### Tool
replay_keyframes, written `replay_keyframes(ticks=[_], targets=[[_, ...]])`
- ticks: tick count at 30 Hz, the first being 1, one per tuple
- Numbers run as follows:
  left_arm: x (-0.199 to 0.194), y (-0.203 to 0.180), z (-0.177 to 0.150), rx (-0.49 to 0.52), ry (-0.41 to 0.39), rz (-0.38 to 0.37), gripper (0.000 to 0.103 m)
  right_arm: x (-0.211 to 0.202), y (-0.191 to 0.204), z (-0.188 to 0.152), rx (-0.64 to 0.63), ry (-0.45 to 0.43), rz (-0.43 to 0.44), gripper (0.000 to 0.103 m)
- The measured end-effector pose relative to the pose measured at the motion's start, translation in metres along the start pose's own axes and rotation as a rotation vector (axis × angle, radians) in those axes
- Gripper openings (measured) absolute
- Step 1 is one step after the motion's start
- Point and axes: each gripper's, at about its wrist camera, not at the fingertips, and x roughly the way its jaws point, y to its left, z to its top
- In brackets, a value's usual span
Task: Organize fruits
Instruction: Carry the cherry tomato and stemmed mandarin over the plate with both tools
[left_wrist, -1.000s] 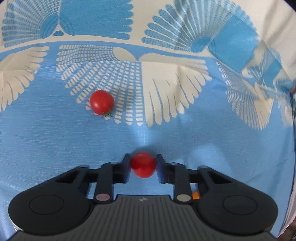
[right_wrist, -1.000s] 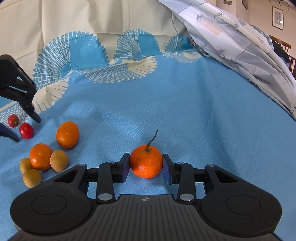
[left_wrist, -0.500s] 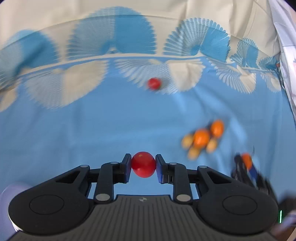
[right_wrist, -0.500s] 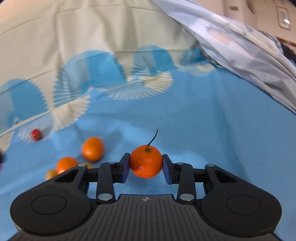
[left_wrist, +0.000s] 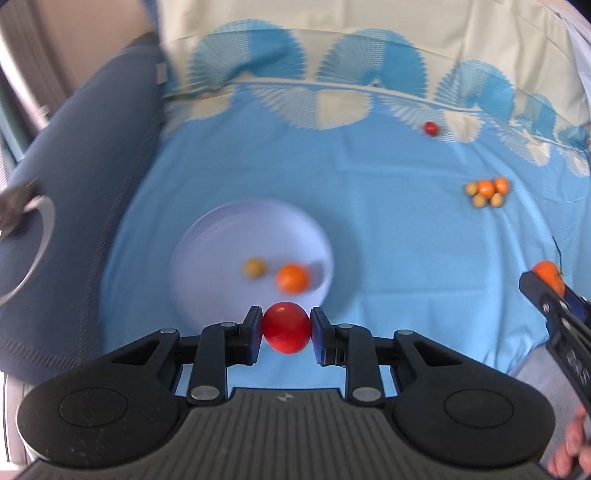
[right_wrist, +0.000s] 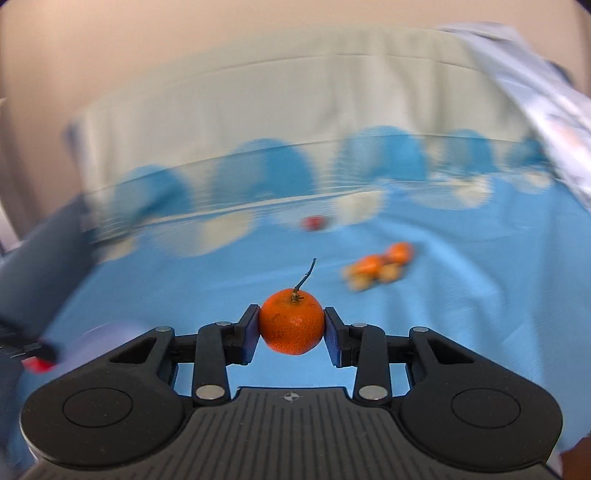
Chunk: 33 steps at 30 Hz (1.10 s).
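My left gripper is shut on a red cherry tomato and holds it above the near rim of a pale lilac plate. On the plate lie a tangerine and a small tan fruit. My right gripper is shut on a stemmed tangerine and holds it above the blue cloth; it also shows at the right edge of the left wrist view. A cluster of tangerines and tan fruits and a lone cherry tomato lie far right on the cloth.
A dark blue cushion borders the cloth on the left. The blue patterned cloth spreads between plate and fruit cluster. In the right wrist view the plate's edge shows low left, and a pale quilt at the far right.
Both grippers have swung left with their fruit. The plate has come into the left wrist view and the fruit cluster has shifted right and farther off.
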Motion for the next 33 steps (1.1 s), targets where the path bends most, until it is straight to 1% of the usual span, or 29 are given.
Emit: replay_keyframes(ticks=[5, 8, 11, 15, 18, 21, 26, 33], targets=[[-0.031, 0.04, -0.043, -0.048, -0.026, 0.036, 0.031, -0.042, 0.059, -0.007, -0.11, 0.017, 0.14, 0.038], [-0.045, 0.056, -0.065, -0.077, -0.046, 0.037, 0.031, -0.055, 0.086, -0.013, -0.164, 0.037, 0.181, 0.038], [-0.054, 0.067, -0.078, -0.102, -0.063, 0.036, 0.031, -0.064, 0.107, -0.021, -0.221, 0.065, 0.204, 0.038], [-0.062, 0.078, -0.083, -0.139, -0.088, 0.023, 0.031, -0.074, 0.122, -0.024, -0.278, 0.056, 0.205, 0.038], [-0.067, 0.08, -0.083, -0.141, -0.108, 0.015, 0.031, -0.077, 0.126, -0.022, -0.288, 0.04, 0.19, 0.038], [-0.068, 0.079, -0.082, -0.136, -0.116, 0.003, 0.031, -0.078, 0.125, -0.022, -0.289, 0.043, 0.175, 0.038], [-0.067, 0.081, -0.083, -0.134, -0.124, -0.004, 0.031, -0.076, 0.128, -0.022, -0.293, 0.049, 0.16, 0.038], [-0.059, 0.085, -0.081, -0.149, -0.111, -0.004, 0.031, -0.068, 0.133, -0.022, -0.304, 0.067, 0.154, 0.038]])
